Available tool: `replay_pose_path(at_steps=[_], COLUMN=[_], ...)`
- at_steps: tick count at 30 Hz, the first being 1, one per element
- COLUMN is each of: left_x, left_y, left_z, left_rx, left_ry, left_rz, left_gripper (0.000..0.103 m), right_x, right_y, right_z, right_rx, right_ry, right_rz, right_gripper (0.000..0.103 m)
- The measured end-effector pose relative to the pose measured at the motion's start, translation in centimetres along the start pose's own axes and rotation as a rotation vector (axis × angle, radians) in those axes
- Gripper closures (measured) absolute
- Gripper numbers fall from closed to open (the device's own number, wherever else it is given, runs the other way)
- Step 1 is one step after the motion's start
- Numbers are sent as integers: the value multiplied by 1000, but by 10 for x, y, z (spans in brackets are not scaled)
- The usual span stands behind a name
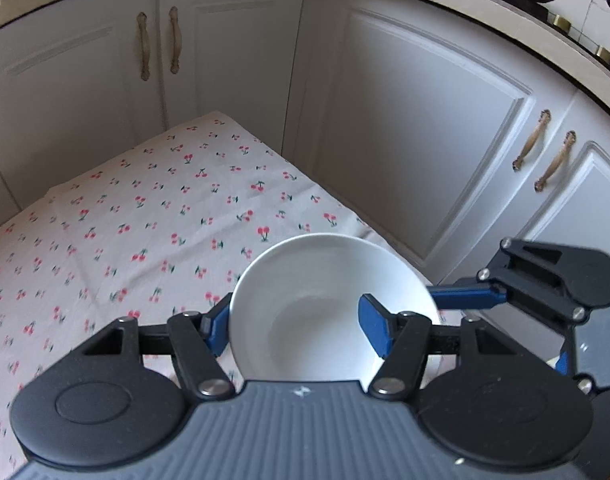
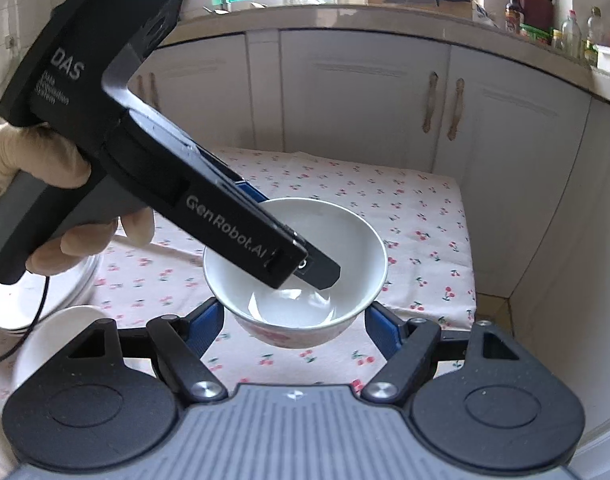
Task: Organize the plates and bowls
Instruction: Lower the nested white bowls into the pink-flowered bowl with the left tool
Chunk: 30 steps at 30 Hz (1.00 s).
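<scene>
White cabinets point(image 1: 405, 120) back a cherry-print tabletop point(image 1: 145, 220). Left gripper point(image 1: 295, 330) pinches the rim of a white bowl point(image 1: 329, 304), one finger inside, one outside, bowl lifted clear of the cloth. Right gripper point(image 2: 295, 330) spread wide either side below it. Stacked plates point(image 2: 45, 300) at nine o'clock.

Glossy white ceramic bowl point(image 2: 295, 264), matt cherry-print cotton tablecloth point(image 1: 145, 216)
</scene>
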<state>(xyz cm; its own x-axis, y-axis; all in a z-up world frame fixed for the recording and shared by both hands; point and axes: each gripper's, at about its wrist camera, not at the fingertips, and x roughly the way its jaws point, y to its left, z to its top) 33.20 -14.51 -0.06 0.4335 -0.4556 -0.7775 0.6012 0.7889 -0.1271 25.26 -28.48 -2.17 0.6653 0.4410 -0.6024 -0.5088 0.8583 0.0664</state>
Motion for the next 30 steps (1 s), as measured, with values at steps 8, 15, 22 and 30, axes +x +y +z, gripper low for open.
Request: replay_pose_path(at_steps=[8,15,22,30], left_x=[-46,-82,-107,-108], left_y=[-8,-9,-9,-7], left_z=[-27,-49,-78,-108], left_rx=[0,-10,-19,-47], left_ry=[-32,-73,-98,-82], left_rz=[22,50,76,80], left_gripper=[39,39,38,37], right_x=[-35,-51,-61,-59], right_y=[40,68,96,117], right_z=[2,2,-3,-16], right_rx=[-56,-67,-102,-104], right_ry=[-8,-24,-25,14], right_rz=[16,45,63,95], right_gripper=[22,22,22,22])
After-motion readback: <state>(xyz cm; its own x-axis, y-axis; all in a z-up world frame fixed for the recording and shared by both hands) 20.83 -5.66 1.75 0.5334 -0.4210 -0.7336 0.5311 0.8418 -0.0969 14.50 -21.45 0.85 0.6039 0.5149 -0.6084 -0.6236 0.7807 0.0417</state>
